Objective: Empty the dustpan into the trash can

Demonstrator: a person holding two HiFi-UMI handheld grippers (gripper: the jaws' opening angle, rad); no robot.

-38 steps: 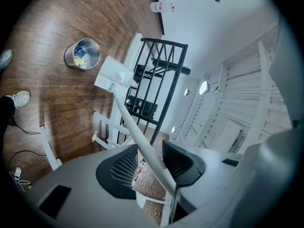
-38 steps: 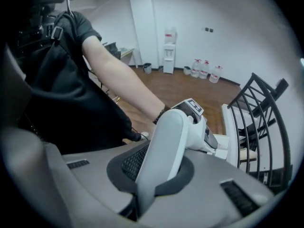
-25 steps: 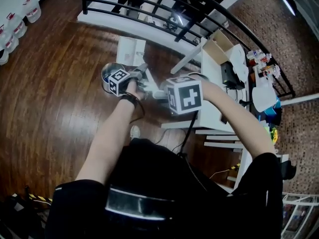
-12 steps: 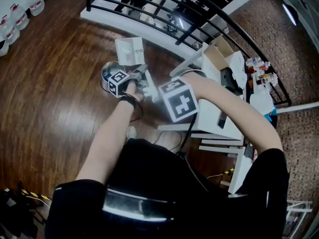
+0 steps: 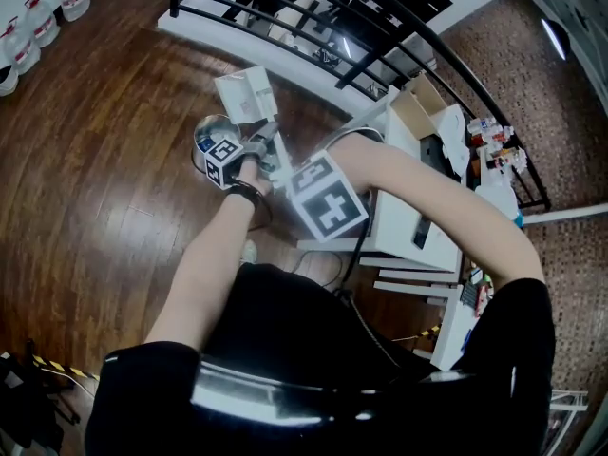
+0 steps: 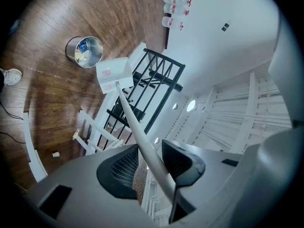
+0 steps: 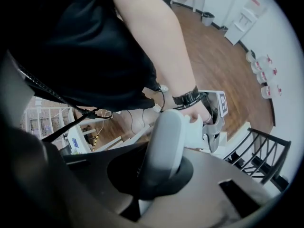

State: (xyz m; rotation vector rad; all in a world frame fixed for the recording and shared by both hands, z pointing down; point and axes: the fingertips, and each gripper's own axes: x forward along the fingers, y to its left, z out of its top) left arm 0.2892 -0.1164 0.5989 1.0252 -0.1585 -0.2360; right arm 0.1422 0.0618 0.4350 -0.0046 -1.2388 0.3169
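White dustpan handle [image 6: 127, 115] is clamped in your left gripper [image 6: 151, 158], pan [image 6: 114, 73] near the trash can [image 6: 84, 51]; your right gripper [image 7: 164, 141] is closed.

Both bare arms reach far ahead, the left arm [image 5: 204, 274] straight, the right arm [image 5: 427, 198] bent across beside it. The left gripper [image 6: 145, 158] points level, its jaws clamped on the thin dustpan handle [image 6: 135, 132]. The right gripper [image 7: 159, 148], tipped steeply down just near of it, grips the handle's thick end.
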